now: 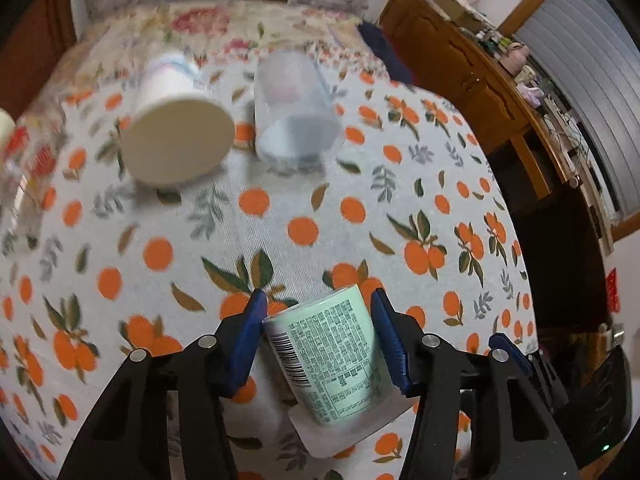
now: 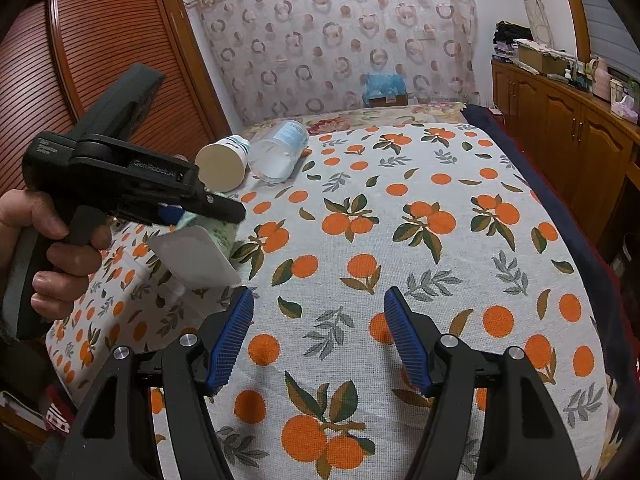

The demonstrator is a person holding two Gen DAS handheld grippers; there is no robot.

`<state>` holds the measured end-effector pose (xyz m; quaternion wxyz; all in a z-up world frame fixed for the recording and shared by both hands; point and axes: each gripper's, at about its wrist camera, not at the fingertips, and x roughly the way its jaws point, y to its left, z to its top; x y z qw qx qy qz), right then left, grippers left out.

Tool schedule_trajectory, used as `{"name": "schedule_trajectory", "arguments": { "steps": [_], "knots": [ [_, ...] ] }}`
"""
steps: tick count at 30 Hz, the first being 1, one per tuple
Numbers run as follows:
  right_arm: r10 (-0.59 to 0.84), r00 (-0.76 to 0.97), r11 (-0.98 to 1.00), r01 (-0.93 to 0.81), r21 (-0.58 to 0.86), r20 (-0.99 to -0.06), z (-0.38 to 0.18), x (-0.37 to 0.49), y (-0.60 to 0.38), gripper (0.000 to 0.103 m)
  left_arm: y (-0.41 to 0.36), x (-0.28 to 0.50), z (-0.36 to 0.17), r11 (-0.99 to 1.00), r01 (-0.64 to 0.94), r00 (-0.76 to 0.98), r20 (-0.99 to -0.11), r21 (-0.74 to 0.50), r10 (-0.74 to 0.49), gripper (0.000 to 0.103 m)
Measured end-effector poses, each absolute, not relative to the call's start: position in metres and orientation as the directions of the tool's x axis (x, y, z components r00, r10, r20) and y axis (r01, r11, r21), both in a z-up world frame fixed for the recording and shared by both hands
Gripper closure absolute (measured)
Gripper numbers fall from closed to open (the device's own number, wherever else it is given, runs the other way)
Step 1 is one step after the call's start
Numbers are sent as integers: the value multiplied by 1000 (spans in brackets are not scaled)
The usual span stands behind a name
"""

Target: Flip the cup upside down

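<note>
The left hand-held gripper (image 1: pixel 318 326) is clenched on a mint-green cup (image 1: pixel 332 354), its two blue pads pressed against opposite sides of the cup's printed wall. The wall carries a barcode and dense small print. The cup is held up off the bed, above the orange-patterned bedspread (image 1: pixel 280 208), and tilted: its white square-cornered lid (image 1: pixel 340 432) faces back toward the left wrist camera while the narrower bottom points away. From the right wrist view the same cup (image 2: pixel 218 232) shows just below the black body of the left hand-held gripper (image 2: pixel 200 220), with the white lid (image 2: pixel 196 260) turned toward the lower right. The person's left hand (image 2: pixel 48 256) wraps the gripper's handle.

The right hand-held gripper (image 2: pixel 318 336) is released, its blue pads (image 2: pixel 230 338) spread well apart over the bedspread (image 2: pixel 400 248) with nothing between them.

Beyond the green cup, toward the head of the bed, a white paper cup (image 1: pixel 176 128) lies on its side with its round end facing the camera. Just beside it, to the right, lies a clear plastic cup (image 1: pixel 294 108), also on its side; the two are close together, though the blur hides whether they touch. A wooden cabinet (image 2: pixel 560 128) runs along the right of the bed.
</note>
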<state>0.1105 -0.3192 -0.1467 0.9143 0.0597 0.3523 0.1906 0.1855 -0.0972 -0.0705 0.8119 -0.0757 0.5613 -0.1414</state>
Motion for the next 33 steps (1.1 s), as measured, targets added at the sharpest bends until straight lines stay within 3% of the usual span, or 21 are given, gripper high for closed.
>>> {"name": "schedule_trajectory", "arguments": {
  "steps": [16, 33],
  "knots": [
    [373, 691, 927, -299, 225, -619, -141, 113, -314, 33, -94, 196, -51, 977, 214, 619, -772, -13, -146, 52],
    [355, 720, 934, -305, 188, -596, -136, 109, -305, 33, -93, 155, -55, 971, 231, 688, -717, 66, -115, 53]
  ]
}}
